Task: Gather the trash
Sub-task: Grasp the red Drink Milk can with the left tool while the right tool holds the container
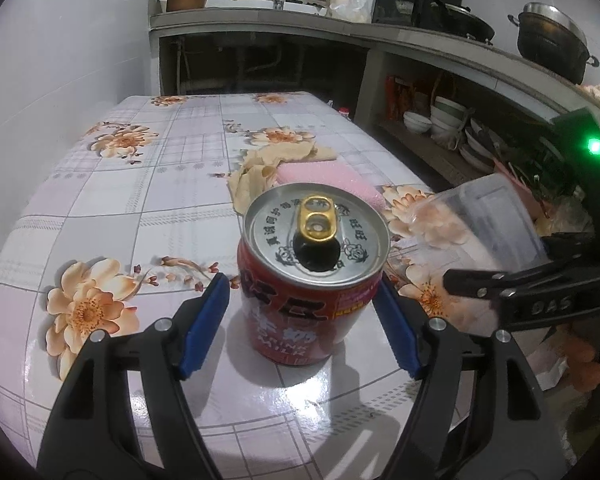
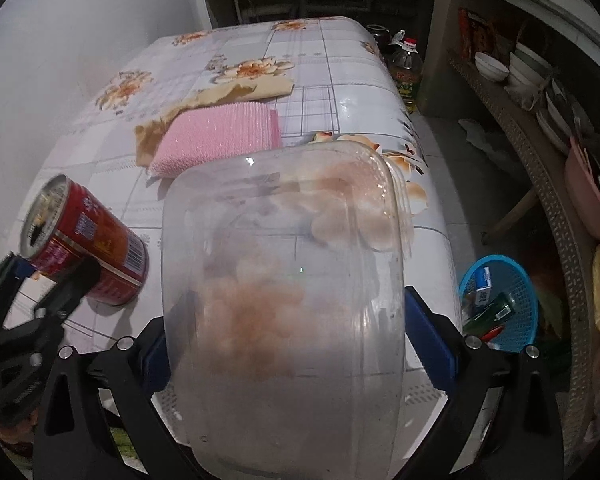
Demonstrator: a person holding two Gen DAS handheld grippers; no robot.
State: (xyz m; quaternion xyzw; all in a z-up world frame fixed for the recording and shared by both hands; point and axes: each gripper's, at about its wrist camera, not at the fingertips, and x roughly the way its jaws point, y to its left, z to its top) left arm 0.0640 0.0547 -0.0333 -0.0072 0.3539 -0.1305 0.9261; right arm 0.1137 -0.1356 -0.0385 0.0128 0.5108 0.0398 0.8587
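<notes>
A red milk-drink can [image 1: 312, 280] with an opened gold pull tab stands on the floral tablecloth [image 1: 112, 208]. My left gripper [image 1: 302, 282] straddles it, jaws open. A narrow gap shows between the left blue pad [image 1: 204, 328] and the can, while the right pad sits close against its side. The same can [image 2: 96, 248] and left gripper [image 2: 52, 268] appear at the left of the right wrist view. My right gripper [image 2: 288, 320] is shut on a clear plastic container [image 2: 284, 280] with pinkish residue, holding it tilted above the table's near right edge. This container [image 1: 484, 220] also shows in the left wrist view.
A pink ribbed cloth [image 2: 220, 136] lies on a beige rag [image 2: 240, 92] mid-table. On the floor to the right stand a blue mesh basket [image 2: 512, 304] with wrappers and an oil bottle [image 2: 406, 68]. Bowls and plates fill the shelf [image 2: 540, 92] on the right.
</notes>
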